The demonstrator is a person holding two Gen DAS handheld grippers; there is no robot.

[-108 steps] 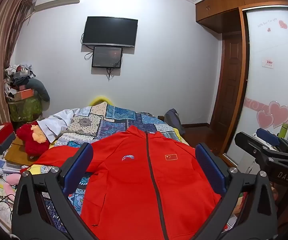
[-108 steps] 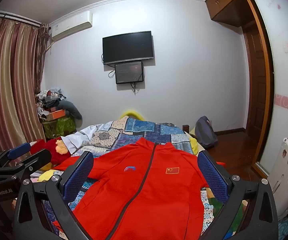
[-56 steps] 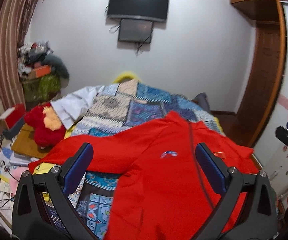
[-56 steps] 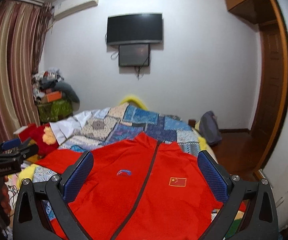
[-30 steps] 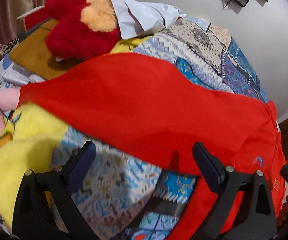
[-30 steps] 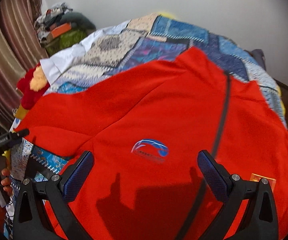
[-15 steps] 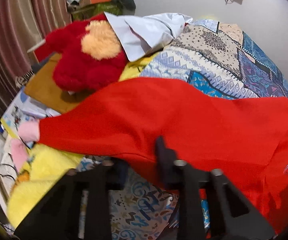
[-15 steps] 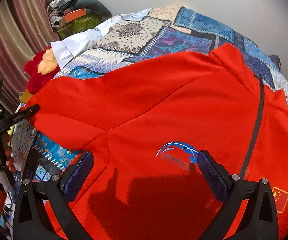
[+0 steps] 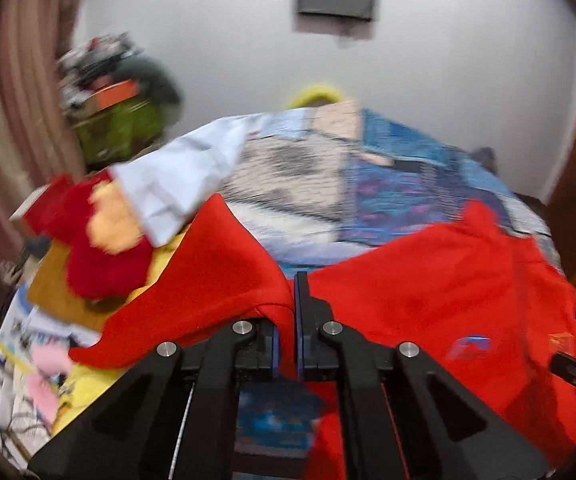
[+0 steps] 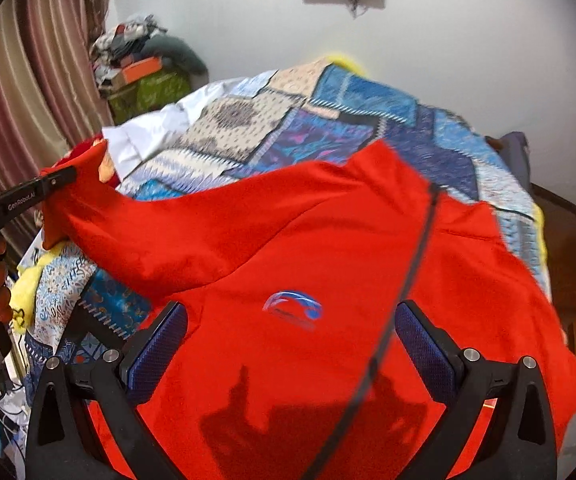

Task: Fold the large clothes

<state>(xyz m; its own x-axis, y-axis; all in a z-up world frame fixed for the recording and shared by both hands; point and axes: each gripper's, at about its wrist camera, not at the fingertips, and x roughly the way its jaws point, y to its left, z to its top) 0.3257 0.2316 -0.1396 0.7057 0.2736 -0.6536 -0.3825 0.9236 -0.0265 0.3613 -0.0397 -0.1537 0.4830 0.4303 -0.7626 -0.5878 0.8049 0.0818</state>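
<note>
My left hand-held gripper (image 9: 286, 320) is clamped on a fold of the red jacket's (image 10: 327, 264) sleeve (image 9: 216, 280), its pads pressed together with the cloth pinched between them and the sleeve raised off the bed (image 10: 327, 120); the jacket lies front-up on the patchwork quilt (image 10: 307, 128), zip (image 10: 415, 264) closed, a blue logo (image 10: 293, 306) on the chest; my right hand-held gripper (image 10: 291, 344) hangs over the chest with its jaws wide apart, gripping nothing; a red plush toy (image 9: 96, 248) sits beside the bed.
</note>
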